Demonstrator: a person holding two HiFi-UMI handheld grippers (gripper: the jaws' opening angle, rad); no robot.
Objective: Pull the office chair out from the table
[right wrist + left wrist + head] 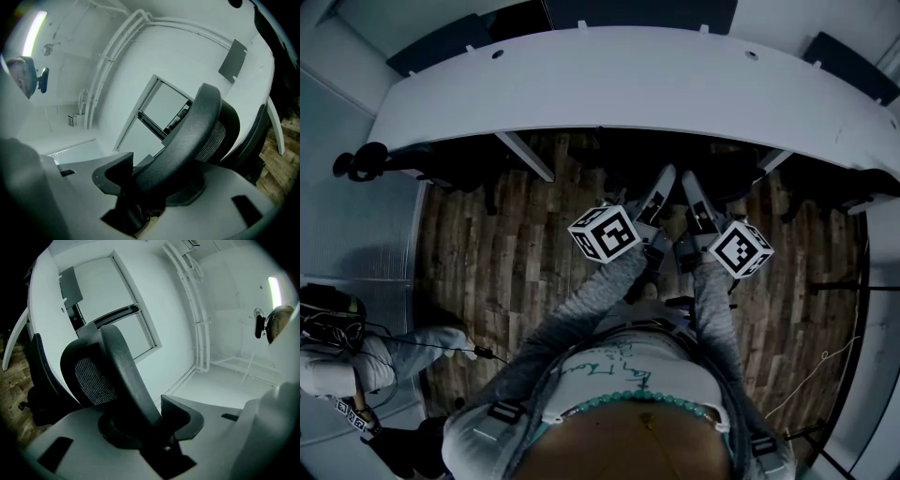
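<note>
**A:** What does the head view give?

**B:** The left tongs (664, 183) and right tongs (692, 187) lie side by side. Their tips are just at the near edge of the curved white worktop (581, 84), above a wood floor (506, 253). Under that edge it is all shadow. A second person (356, 361) is at the near left.

**A:** And the left gripper view?

**B:** The chair (124, 371) fills it. A dark curved bar of its back, with mesh beside it, runs down between the jaws. The pads close on it from both sides, so the tongs are part-way open and gripping that bar.

**A:** Where does the chair stand?

**B:** Close against the worktop's near edge, with its back toward the tongs.

**A:** Right gripper view?

**B:** Much the same from the other side. The bar passes between the jaws, which are clamped on it and stand fairly wide apart. The worktop arcs behind the chair, and floor shows at the right.
</note>
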